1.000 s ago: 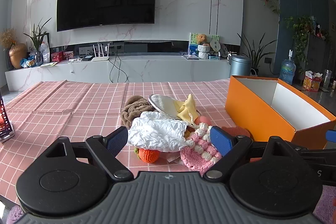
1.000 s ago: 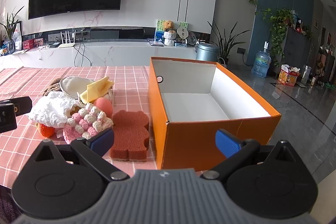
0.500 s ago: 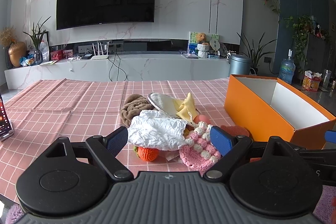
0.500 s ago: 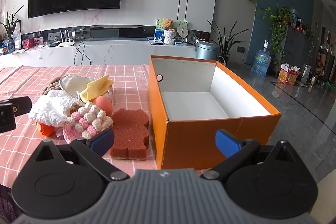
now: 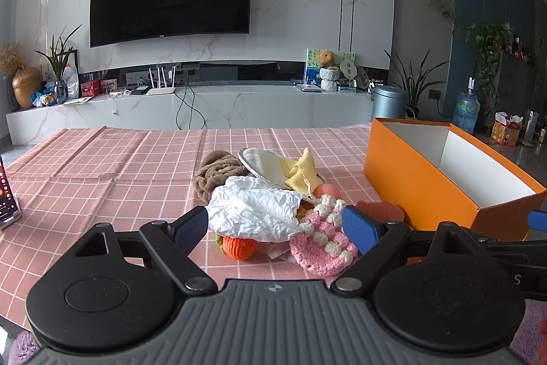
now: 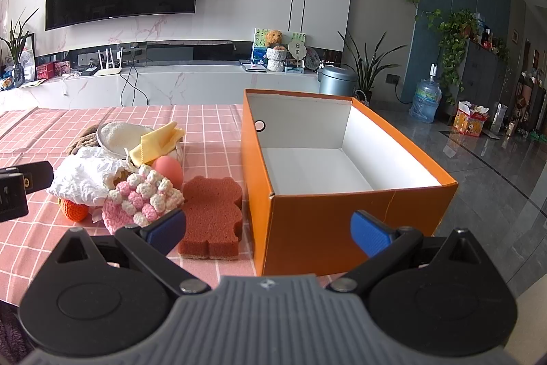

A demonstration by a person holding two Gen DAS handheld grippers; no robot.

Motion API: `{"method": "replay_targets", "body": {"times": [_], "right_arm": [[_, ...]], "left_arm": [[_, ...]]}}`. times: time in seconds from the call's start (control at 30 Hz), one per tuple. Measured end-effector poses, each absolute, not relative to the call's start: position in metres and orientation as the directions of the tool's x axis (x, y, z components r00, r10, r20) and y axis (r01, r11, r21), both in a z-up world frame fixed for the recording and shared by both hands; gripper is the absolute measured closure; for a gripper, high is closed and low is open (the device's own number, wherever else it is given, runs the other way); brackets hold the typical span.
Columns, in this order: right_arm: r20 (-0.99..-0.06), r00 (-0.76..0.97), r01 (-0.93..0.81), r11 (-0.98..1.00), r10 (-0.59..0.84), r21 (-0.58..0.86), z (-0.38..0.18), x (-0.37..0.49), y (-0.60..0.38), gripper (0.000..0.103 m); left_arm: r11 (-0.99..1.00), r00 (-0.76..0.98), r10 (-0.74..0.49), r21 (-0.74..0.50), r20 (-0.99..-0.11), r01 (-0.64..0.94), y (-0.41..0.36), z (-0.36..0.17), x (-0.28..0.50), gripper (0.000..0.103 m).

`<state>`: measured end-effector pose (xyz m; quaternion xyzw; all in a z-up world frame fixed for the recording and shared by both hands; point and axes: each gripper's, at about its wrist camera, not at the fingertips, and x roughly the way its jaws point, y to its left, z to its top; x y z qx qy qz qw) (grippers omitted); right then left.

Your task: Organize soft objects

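A heap of soft things lies on the pink checked tablecloth (image 5: 102, 166): a crumpled white cloth (image 5: 254, 211), a pink and white crochet piece (image 5: 323, 243), an orange crochet ball (image 5: 239, 248), a brown towel (image 5: 215, 171), a yellow cloth (image 5: 301, 171) and a pink egg shape (image 6: 167, 170). A brown bear-shaped sponge (image 6: 213, 216) lies beside an open orange box (image 6: 342, 180) with nothing in it. My left gripper (image 5: 275, 228) is open, just short of the heap. My right gripper (image 6: 268, 230) is open, in front of the box's near corner.
A phone (image 5: 7, 194) stands at the table's left edge. Behind the table is a white TV bench (image 5: 205, 108) under a wall TV. To the right of the box the table ends and the grey floor (image 6: 478, 159) shows.
Both grippers have stayed open. The left view has shifted slightly; the heap and the box have not moved.
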<state>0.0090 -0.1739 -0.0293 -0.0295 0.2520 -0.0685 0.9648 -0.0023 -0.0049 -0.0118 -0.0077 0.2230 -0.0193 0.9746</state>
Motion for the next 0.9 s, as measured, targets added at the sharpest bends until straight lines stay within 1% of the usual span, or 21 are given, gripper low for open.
{"method": "replay_targets", "body": {"times": [0.43, 0.6, 0.7, 0.77, 0.83, 0.9], "right_arm": [[-0.478, 0.866, 0.111, 0.989, -0.146, -0.1, -0.03, 0.01, -0.171, 0.002], [-0.44, 0.897, 0.04, 0.999, -0.042, -0.014, -0.026, 0.002, -0.176, 0.002], [-0.437, 0.899, 0.018, 0.999, -0.035, -0.044, -0.024, 0.004, -0.169, 0.002], [-0.434, 0.901, -0.02, 0.999, -0.003, -0.049, -0.023, 0.006, -0.164, 0.002], [-0.428, 0.903, -0.057, 0.997, 0.028, -0.054, -0.022, 0.007, -0.159, 0.002], [-0.423, 0.905, -0.09, 0.994, 0.053, -0.068, -0.022, 0.008, -0.155, 0.003]], "left_arm": [[0.999, 0.895, -0.045, -0.026, -0.443, 0.038, -0.005, -0.011, -0.002, 0.0], [0.998, 0.902, -0.061, -0.023, -0.428, 0.057, -0.002, -0.006, -0.004, 0.0], [0.997, 0.9, -0.083, -0.031, -0.428, 0.077, 0.001, -0.005, -0.003, 0.0], [0.995, 0.895, -0.095, -0.047, -0.435, 0.082, 0.005, -0.006, 0.0, 0.008], [0.994, 0.886, -0.106, -0.068, -0.451, 0.085, 0.011, -0.006, 0.005, 0.013], [0.995, 0.88, -0.099, -0.069, -0.464, 0.076, 0.015, -0.008, 0.009, 0.014]]}}
